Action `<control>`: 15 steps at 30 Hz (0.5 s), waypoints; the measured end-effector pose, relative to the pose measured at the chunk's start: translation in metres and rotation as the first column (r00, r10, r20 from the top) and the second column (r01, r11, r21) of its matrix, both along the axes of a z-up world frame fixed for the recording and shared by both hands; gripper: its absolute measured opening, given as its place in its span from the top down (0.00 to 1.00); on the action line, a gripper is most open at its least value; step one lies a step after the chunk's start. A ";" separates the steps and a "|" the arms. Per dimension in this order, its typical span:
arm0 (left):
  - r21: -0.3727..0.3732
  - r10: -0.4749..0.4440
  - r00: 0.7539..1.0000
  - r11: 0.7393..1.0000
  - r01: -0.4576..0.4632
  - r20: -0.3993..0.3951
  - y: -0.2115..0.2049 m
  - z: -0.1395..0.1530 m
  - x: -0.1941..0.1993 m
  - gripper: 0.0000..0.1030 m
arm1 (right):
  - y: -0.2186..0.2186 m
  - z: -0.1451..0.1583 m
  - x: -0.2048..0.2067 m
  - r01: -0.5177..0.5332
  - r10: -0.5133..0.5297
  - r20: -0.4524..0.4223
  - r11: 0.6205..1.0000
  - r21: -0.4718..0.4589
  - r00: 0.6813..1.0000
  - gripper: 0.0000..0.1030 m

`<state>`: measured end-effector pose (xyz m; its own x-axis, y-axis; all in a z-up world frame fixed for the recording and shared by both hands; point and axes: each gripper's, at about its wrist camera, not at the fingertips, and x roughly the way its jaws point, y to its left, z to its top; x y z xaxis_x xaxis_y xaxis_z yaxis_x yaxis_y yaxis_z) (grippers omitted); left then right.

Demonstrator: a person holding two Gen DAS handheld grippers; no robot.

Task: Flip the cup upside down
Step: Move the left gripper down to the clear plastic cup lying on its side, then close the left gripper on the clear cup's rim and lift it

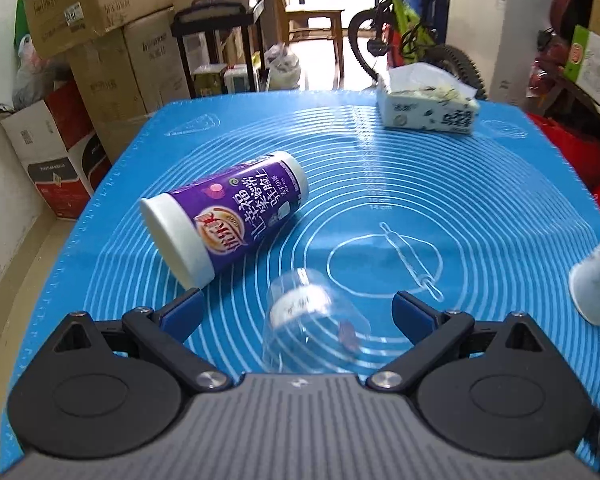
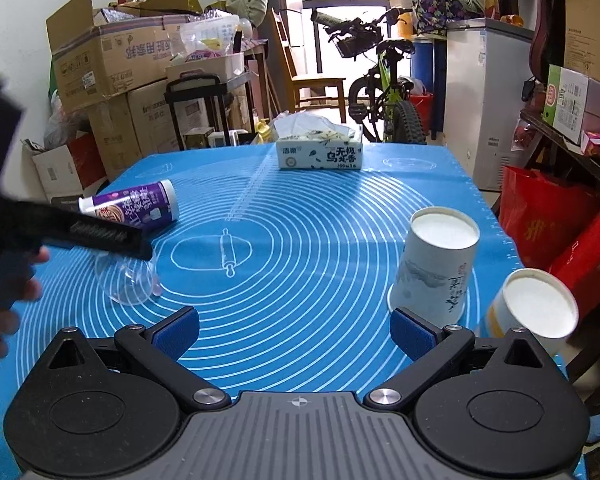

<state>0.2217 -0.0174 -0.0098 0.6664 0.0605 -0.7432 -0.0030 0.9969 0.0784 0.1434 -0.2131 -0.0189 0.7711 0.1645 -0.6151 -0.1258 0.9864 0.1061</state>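
Covering the whole tabletop is one blue baking mat (image 2: 340, 216) printed with white rings. On it, going down in size: one tissue box (image 2: 320, 148) at the far edge, one purple-labelled cup (image 1: 224, 216) lying on its side at the left, two white paper cups, and one clear plastic cup (image 1: 312, 328).

The clear cup sits mouth-down on the mat at the near left, between the wide-apart blue pads of the left gripper (image 1: 298, 314), which touch nothing; the cup looks blurred and slightly tilted. The right gripper (image 2: 294, 330) also stands spread wide and empty over bare mat.

Only the right wrist view shows both paper cups whole: one paper cup (image 2: 436, 264) stands upside down, base up, at the right, and the second paper cup (image 2: 536, 308) is tipped near the mat's right edge. That view also shows the left gripper from outside, above the clear cup, with the person's hand (image 2: 16, 292) on it. The left wrist view catches just the edge of one paper cup at its right border, but gives the closest look at the purple cup's label.
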 end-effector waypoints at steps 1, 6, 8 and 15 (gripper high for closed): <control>-0.005 0.000 1.000 1.000 0.000 -0.012 0.000 -0.002 0.004 0.04 | 0.001 -0.003 0.001 0.000 0.000 -0.003 1.000 -0.005 1.000 0.00; -0.026 -0.019 0.997 1.000 0.017 -0.075 -0.001 -0.011 0.021 0.18 | 0.003 -0.010 0.004 0.003 -0.003 -0.014 1.000 -0.012 1.000 0.00; -0.023 -0.029 0.994 0.999 0.026 -0.108 -0.002 -0.015 0.025 0.26 | 0.002 -0.010 0.004 0.006 -0.007 -0.012 1.000 -0.014 1.000 0.00; -0.012 -0.052 0.991 0.999 0.051 -0.126 -0.003 -0.016 0.025 0.40 | 0.002 -0.008 0.001 0.012 -0.012 -0.008 1.000 -0.014 1.000 0.00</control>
